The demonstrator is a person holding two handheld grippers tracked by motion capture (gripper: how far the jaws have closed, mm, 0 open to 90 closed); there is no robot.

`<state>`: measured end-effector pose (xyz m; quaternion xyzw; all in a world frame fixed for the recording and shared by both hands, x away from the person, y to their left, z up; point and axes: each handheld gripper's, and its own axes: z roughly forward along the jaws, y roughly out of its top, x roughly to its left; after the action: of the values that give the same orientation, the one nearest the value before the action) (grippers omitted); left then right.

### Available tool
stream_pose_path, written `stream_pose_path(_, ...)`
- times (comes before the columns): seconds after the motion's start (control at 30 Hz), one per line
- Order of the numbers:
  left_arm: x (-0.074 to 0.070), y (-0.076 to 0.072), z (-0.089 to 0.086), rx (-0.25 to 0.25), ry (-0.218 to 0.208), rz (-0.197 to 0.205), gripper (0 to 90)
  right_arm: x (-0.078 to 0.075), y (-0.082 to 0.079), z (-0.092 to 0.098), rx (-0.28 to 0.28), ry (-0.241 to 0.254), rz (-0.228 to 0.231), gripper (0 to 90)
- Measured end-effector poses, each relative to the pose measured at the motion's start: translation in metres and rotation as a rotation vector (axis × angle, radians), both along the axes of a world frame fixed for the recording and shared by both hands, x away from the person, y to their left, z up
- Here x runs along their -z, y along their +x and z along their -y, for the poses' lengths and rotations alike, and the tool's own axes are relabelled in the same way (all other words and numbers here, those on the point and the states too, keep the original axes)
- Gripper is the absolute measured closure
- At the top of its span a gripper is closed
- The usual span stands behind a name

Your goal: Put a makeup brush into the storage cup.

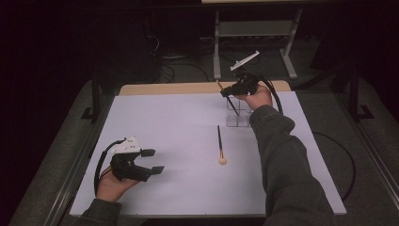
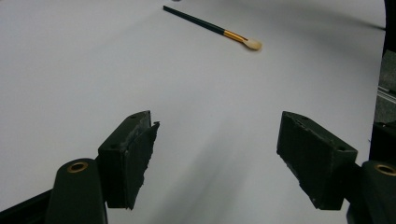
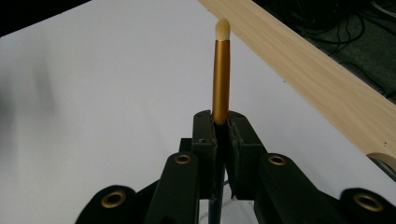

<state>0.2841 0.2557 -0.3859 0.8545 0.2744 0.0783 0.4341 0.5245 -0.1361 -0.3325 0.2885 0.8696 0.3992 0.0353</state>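
1. White surface (image 1: 188, 132) broad and mostly bare; bare wooden strip (image 1: 188, 88) along the far edge, dark floor beyond on every side.
2. Wide open room across the middle and left of the surface, between the left gripper (image 1: 153, 160) and the loose brush (image 1: 220, 145).
3. Loose brush lying flat near the centre, dark handle pointing away, pale tuft toward the near edge; seen in the left gripper view (image 2: 212, 28) well ahead of the fingers, gold ferrule just behind the tuft.
4. Clear holder (image 1: 237, 114) standing near the far edge, right of centre, just below the right gripper (image 1: 228, 93).
5. Left hand (image 1: 110, 186) low at the near left corner, gripper lying roughly level and aimed toward the centre; fingers (image 2: 128, 156) spread wide, nothing between them, bare surface beneath.
6. Right arm stretched far forward in a dark sleeve (image 1: 282, 160), right hand (image 1: 258, 96) raised over the holder near the far edge.
7. Right gripper (image 3: 222, 140) clamped narrowly on a second brush (image 3: 221, 77): gold ferrule and pale tip rising past the fingers, dark handle running down toward the holder.
8. Whether the handle end touches the holder cannot be told.
9. No readable writing or brand marks anywhere.
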Motion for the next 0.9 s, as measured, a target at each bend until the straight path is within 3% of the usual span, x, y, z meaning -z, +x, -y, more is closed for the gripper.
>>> stream_pose_path(0.2, -0.001, 0.000, 0.000, -0.002, -0.007, 0.001, 26.4, 0.003, -0.001, 0.004, 0.002, -0.011, 0.014, 81.5)
stream_pose_path(0.57, 0.000, 0.000, 0.003, 0.013, -0.006, 0.000, 26.3, 0.008, -0.005, 0.012, 0.044, -0.020, -0.016, 77.7)
stream_pose_path(0.9, 0.000, 0.001, 0.003, 0.024, 0.013, 0.008, 26.4, 0.006, -0.011, 0.022, 0.076, 0.006, -0.001, 73.4)
